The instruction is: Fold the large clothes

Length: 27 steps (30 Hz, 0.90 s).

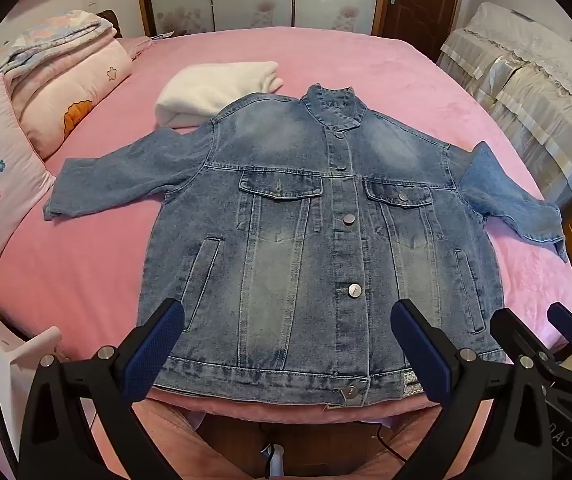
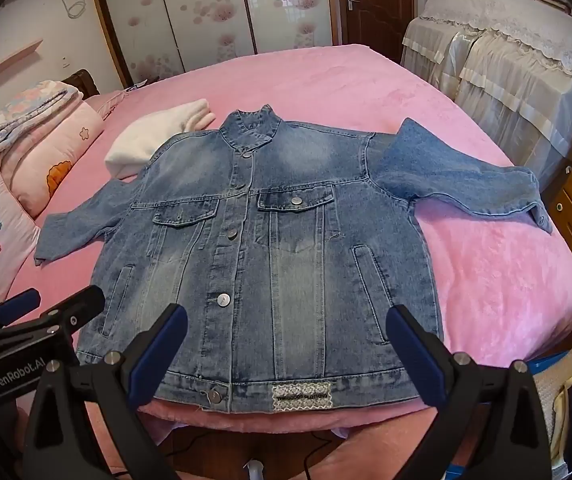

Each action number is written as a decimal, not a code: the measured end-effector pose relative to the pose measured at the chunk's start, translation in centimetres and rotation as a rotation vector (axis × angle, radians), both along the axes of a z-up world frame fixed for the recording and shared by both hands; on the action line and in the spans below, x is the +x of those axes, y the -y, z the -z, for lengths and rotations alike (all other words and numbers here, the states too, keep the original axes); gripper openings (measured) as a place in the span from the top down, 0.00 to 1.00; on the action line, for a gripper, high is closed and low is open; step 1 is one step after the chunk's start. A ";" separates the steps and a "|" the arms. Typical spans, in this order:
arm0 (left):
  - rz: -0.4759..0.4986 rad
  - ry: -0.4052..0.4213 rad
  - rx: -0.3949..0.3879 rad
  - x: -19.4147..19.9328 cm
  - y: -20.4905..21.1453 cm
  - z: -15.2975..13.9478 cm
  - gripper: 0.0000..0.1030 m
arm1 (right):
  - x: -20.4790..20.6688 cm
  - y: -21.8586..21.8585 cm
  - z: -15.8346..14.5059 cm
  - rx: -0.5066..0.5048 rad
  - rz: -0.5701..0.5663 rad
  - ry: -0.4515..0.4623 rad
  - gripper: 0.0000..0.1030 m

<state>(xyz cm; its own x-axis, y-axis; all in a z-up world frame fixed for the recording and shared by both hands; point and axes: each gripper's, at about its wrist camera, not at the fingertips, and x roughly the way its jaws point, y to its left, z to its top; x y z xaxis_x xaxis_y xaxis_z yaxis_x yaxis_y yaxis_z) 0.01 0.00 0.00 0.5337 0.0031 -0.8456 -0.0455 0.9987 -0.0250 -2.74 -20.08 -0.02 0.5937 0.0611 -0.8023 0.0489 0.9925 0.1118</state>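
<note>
Two tools, left tool (image 1: pixel 286 354) and right tool (image 2: pixel 286 354), hover jaws apart, empty, above the hem of the jacket (image 1: pixel 306 220), which lies spread, buttoned, on the bed (image 1: pixel 406 76). Thick denim may slip a shallow pinch; dragging could bunch the sleeves.

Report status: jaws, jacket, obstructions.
Left gripper and right gripper: jaws open, empty. Denim jacket flat, buttoned, unfolded. White towel under its shoulder.

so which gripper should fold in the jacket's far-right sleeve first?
Probably right: right gripper hangs open above the denim jacket hem nearer that sleeve; left gripper sits further left.
</note>
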 end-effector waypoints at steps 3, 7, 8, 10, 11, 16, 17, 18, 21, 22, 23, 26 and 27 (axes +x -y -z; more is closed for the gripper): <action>0.004 0.004 -0.002 0.0 0.1 0.0 0.01 | 0.0 0.0 0.0 -0.001 0.000 -0.001 0.03; 0.004 -0.003 -0.004 -0.1 0.2 0.0 0.01 | 0.0 -0.1 0.0 0.002 -0.003 0.001 0.03; 0.004 -0.003 -0.004 -0.1 0.2 0.0 0.01 | 0.0 -0.1 0.0 0.003 -0.003 0.002 0.03; 0.002 -0.004 -0.005 -0.1 0.2 0.1 0.01 | -0.1 -0.4 -0.2 0.001 -0.004 0.008 0.03; 0.002 -0.002 -0.006 -0.1 0.3 0.3 0.01 | -0.1 -0.6 -0.1 0.002 -0.005 0.012 0.03; 0.003 -0.008 -0.010 0.0 0.3 0.2 0.01 | -0.1 -0.6 -0.1 0.018 -0.010 0.016 0.03; 0.004 -0.008 -0.009 0.0 0.2 0.2 0.01 | -0.2 -0.3 -0.2 0.024 -0.009 0.018 0.03; 0.002 -0.008 -0.012 0.0 0.2 0.2 0.01 | -0.1 0.0 -0.4 0.030 -0.006 0.020 0.03; 0.008 -0.004 -0.009 -0.2 0.0 0.1 0.01 | -0.3 0.3 -0.6 0.038 0.003 0.036 0.03; 0.010 -0.002 -0.006 -0.3 -0.1 0.1 0.01 | -0.4 0.4 -0.6 0.039 0.007 0.040 0.03; 0.012 0.000 -0.004 -0.3 -0.1 0.0 0.01 | -0.5 0.5 -0.6 0.038 0.008 0.042 0.03; 0.022 0.005 0.002 -0.3 0.5 -0.1 0.01 | -0.5 0.4 -0.6 0.042 0.004 0.041 0.03; 0.021 0.006 0.004 -0.3 0.5 -0.1 0.01 | -0.4 0.3 -0.6 0.042 0.004 0.041 0.03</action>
